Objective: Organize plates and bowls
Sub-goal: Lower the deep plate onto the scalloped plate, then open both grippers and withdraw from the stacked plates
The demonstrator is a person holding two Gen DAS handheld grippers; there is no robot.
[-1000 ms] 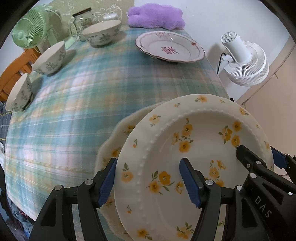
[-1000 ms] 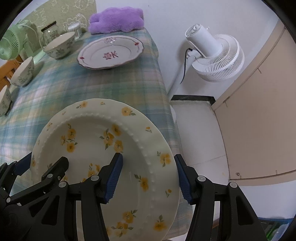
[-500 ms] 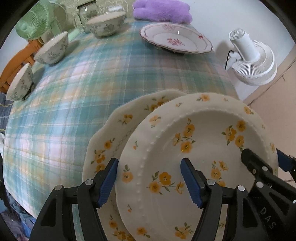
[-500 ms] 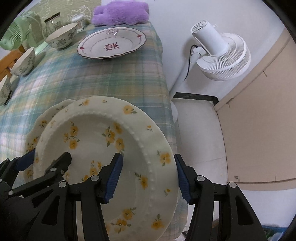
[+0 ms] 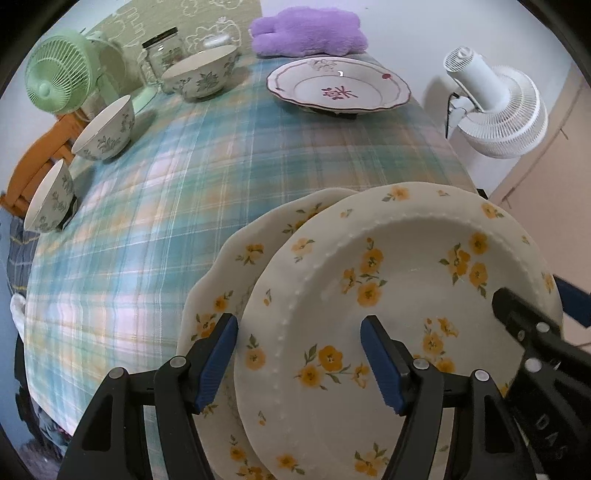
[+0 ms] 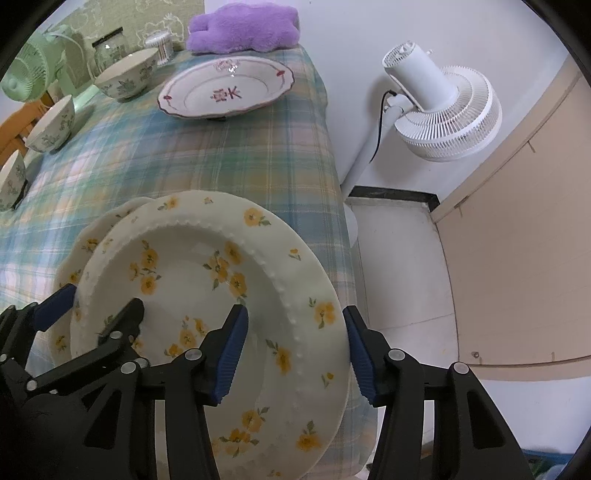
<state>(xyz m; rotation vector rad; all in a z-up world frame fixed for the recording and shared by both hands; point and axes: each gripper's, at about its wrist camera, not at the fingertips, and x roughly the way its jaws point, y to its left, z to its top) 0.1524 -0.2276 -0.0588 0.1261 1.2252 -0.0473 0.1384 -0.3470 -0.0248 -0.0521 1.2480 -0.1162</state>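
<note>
A cream plate with yellow flowers and a beaded rim point(image 5: 399, 295) point(image 6: 207, 273) is held over a second yellow-flower plate with a wavy rim point(image 5: 236, 258) point(image 6: 85, 243) that lies on the plaid tablecloth. My left gripper point(image 5: 299, 358) straddles the upper plate's left rim, fingers wide. My right gripper point(image 6: 295, 350) straddles its right rim, fingers wide. A red-trimmed plate point(image 5: 338, 86) point(image 6: 225, 92) sits at the far side. Three floral bowls point(image 5: 201, 75) point(image 5: 105, 127) point(image 5: 50, 201) line the left edge.
A purple plush point(image 5: 310, 31) lies at the table's far end. A green fan point(image 5: 57, 79) and a glass jar point(image 5: 162, 55) stand at the far left. A white floor fan point(image 6: 439, 110) stands right of the table. The table's right edge point(image 6: 332, 177) drops to a tiled floor.
The upper plate has come down and shifted right relative to the wavy-rimmed plate, which now shows more at its left. Both grippers moved with it.
</note>
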